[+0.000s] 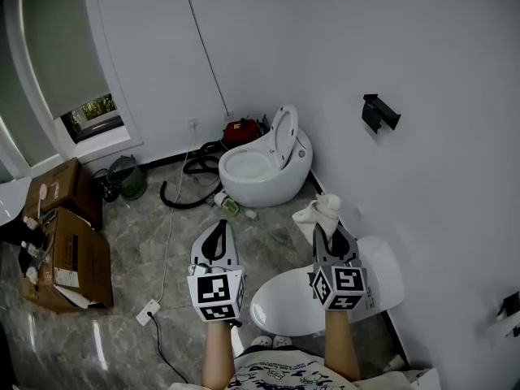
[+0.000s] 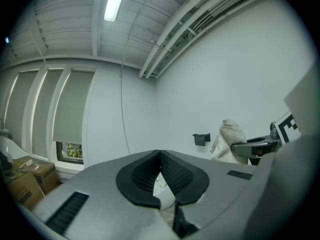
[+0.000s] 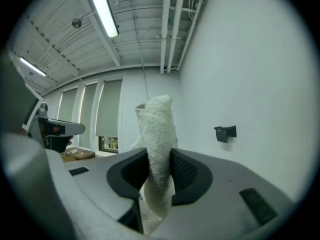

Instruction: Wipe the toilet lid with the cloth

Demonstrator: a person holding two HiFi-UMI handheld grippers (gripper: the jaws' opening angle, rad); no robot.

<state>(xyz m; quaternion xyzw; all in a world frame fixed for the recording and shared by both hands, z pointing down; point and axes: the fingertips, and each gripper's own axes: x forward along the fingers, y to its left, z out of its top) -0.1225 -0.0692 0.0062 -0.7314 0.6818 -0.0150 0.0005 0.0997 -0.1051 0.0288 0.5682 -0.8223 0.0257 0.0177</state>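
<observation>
Toilet lid [image 1: 280, 303]: white, closed, directly below both grippers, untouched.
Cloth [image 3: 156, 149]: white towelling, pinched upright in the right gripper [image 3: 159, 169], held clear above the lid.
Left gripper [image 2: 160, 156]: jaws closed together, empty.
Progress: cloth secured; wiping apparently not yet begun.

right tongs [image 3: 159, 176]: clamped on cloth [image 3: 156, 134] | cloth upright | black wall bracket [image 3: 225, 132] beyond

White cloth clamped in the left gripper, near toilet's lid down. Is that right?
Not quite. The white cloth is clamped in the right gripper, as the right gripper view shows. The left gripper is shut on nothing. The near toilet's lid is down, as you said.
</observation>
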